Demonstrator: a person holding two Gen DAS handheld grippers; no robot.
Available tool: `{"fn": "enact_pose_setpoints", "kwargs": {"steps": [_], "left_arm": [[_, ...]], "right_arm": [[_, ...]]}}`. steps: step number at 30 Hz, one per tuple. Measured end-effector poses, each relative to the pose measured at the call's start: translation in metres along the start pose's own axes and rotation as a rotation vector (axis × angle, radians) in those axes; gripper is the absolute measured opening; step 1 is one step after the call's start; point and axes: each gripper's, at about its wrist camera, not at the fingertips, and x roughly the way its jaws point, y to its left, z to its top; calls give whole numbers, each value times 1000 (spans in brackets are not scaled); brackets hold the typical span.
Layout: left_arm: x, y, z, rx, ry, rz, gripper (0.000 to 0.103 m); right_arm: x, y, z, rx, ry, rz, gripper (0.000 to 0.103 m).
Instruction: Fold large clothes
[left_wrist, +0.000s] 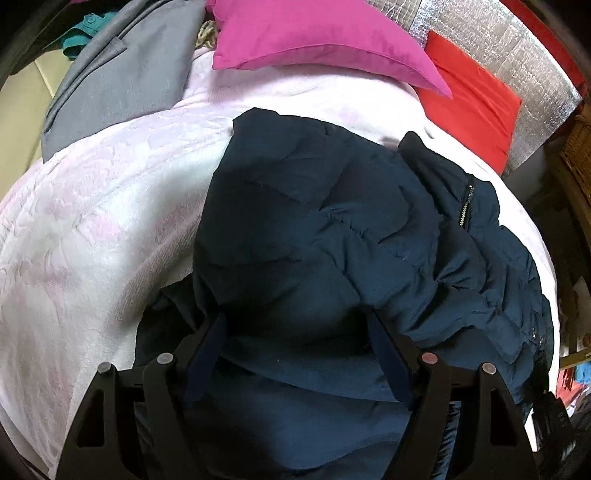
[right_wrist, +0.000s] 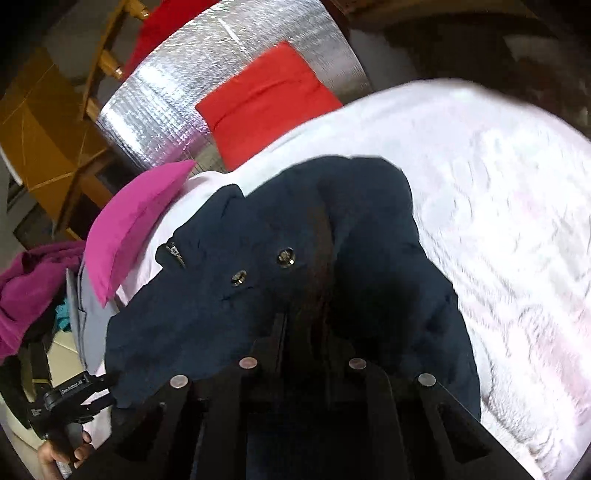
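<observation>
navy puffer jacket (left_wrist: 332, 236) lies bunched on the bed (left_wrist: 92, 229), zip (left_wrist: 466, 203) and snaps (right_wrist: 285, 256) showing. soft, bulky, slick shell, likely springs back; grab seams or hem, not padding. left claw (left_wrist: 299, 354) jaws apart, straddling a fold, not pinching. right claw (right_wrist: 299, 332) nearly together, clamped on jacket fabric. pink pillow (left_wrist: 314, 37) and red pillow (left_wrist: 476, 96) behind

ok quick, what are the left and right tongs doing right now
Left tongs: wide apart around a puffy fold of the navy jacket; grip cannot be told.
Right tongs: closed on the jacket fabric.
</observation>
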Motion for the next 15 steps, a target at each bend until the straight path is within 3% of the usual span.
{"fn": "enact_pose_setpoints", "kwargs": {"steps": [3, 5, 7, 12, 15], "left_arm": [[2, 1, -1, 1, 4, 6, 79], [3, 0, -1, 0, 3, 7, 79], [3, 0, 0, 2, 3, 9, 79], [1, -5, -2, 10, -5, 25, 80], [-6, -7, -2, 14, -35, 32, 80]], "right_arm": [[-5, -7, 3, 34, 17, 8, 35], [-21, -12, 8, 38, -9, 4, 53], [-35, -12, 11, 27, -52, -15, 58], [-64, 2, 21, -46, -108, -21, 57], [-62, 29, 17, -150, -82, -5, 47]]}}
